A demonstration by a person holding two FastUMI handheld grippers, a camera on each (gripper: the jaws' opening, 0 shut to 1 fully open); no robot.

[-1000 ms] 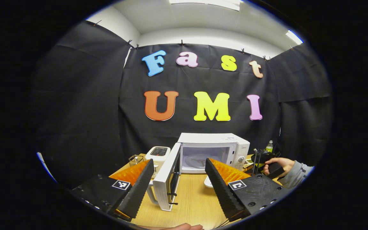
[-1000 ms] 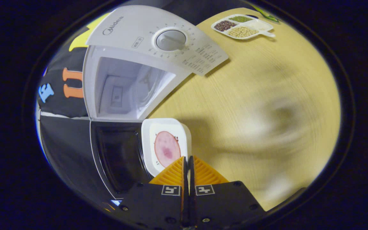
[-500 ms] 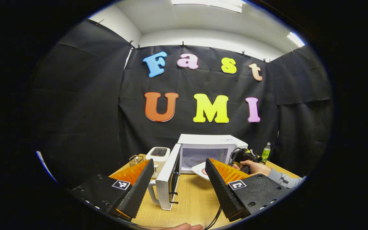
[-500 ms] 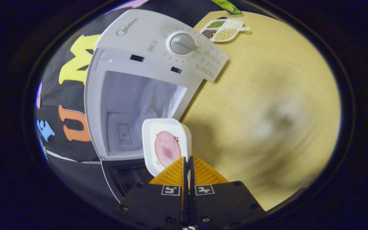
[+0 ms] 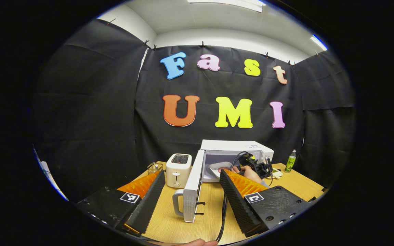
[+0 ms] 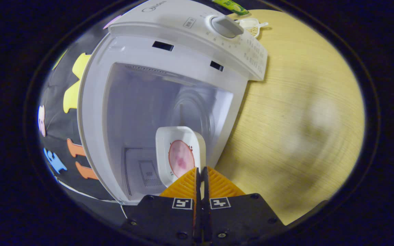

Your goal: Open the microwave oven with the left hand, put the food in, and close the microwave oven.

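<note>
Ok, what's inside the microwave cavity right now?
In the right gripper view, the microwave cavity holds a glass turntable and a vent grille on one wall. The white dish with a pink food slice, held by the right gripper, covers part of the cavity.

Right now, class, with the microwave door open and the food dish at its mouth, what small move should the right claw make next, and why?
Probably ease the right claw farther into the microwave and lower the dish onto the turntable. The claw is shut on the dish rim, the dish is just entering the cavity, and the door stands open.
</note>
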